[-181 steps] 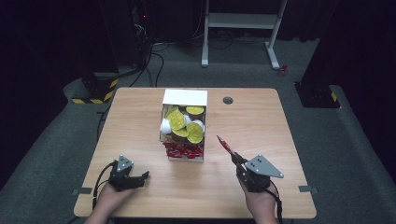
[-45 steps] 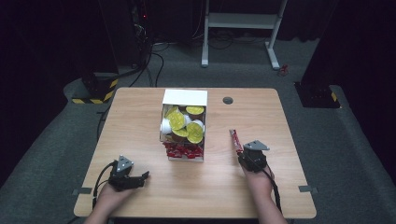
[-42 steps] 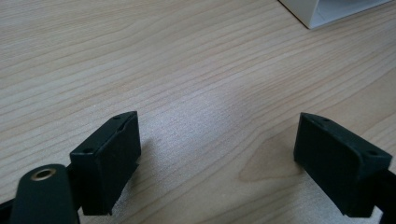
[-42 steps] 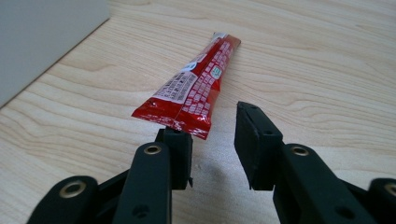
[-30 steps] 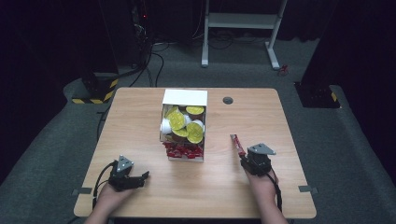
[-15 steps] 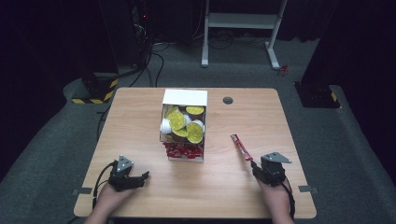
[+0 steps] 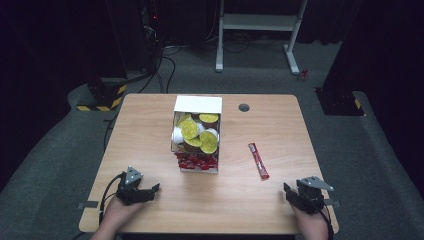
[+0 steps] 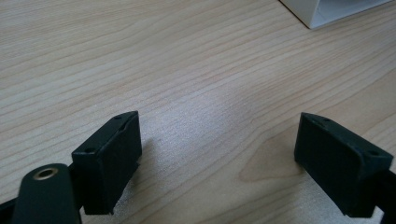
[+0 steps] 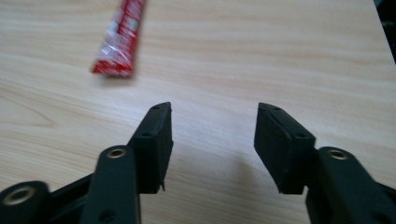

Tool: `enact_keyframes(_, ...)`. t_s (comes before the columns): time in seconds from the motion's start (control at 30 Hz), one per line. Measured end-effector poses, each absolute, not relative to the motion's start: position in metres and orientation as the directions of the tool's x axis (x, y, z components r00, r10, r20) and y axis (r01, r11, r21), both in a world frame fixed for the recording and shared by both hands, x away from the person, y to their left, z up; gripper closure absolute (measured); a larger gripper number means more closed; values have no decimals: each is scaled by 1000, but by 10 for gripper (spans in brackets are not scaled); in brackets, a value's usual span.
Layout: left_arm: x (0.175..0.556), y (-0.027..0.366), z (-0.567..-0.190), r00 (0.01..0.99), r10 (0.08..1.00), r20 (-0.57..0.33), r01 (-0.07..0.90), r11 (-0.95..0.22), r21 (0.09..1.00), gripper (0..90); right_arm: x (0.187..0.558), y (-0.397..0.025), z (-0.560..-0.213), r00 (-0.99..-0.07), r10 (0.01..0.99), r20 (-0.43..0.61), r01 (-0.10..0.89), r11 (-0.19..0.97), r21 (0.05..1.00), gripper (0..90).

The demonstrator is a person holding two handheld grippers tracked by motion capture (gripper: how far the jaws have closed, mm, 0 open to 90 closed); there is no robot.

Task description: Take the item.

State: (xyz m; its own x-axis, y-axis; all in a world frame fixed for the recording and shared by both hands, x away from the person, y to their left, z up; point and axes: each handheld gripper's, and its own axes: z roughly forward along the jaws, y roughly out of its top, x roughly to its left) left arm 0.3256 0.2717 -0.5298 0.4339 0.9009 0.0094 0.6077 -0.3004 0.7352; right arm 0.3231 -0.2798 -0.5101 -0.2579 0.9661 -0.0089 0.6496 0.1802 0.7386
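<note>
High view: the wooden surface (image 7: 150, 130) carries a white box (image 7: 198, 105) near its middle, and everything else is placed from that box. It lies with its open side up toward the camera, filled with round cups with yellow and green lids (image 7: 190, 129) in its far part and a cluster of red sachets (image 7: 196, 161) at its near end. To the right of the box, just beside its near right corner and apart from it, a single red sachet (image 7: 258, 161) lies flat on the bare wood, its length running roughly toward the person. A small dark round grommet (image 7: 244, 107) sits in the surface beyond the box's far right corner.

Nearer the person and well right of the box, the right hand-held gripper (image 7: 295, 194) rests at the surface's near edge, released, its jaws spread with nothing between them. The single sachet lies ahead of it and to its left, clearly apart from the jaws; in the right gripper view the sachet's end (image 9: 118, 42) shows beyond the left jaw, with bare wood in between.

Near and left of the box, the left hand-held gripper (image 7: 150, 190) lies on the wood, likewise released, jaws wide apart over empty wood, with a corner of the box (image 8: 327, 9) in the left gripper view
</note>
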Motion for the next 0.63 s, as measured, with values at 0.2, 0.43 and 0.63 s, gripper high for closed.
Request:
enact_keyframes(0.2, 326, 272, -530, 435, 901, 10, 608, -301, 735, 153, 331, -288, -521, -235, 972, -8, 675, 169, 718, 347)
enact_keyframes(0.43, 326, 272, -530, 436, 900, 14, 605, -305, 736, 153, 343, -285, -523, -244, 970, -8, 670, 174, 722, 250)
enact_keyframes(0.63, 326, 272, -530, 436, 900, 11, 607, -303, 735, 153, 342, -282, -523, -228, 974, -9, 678, 165, 716, 207)
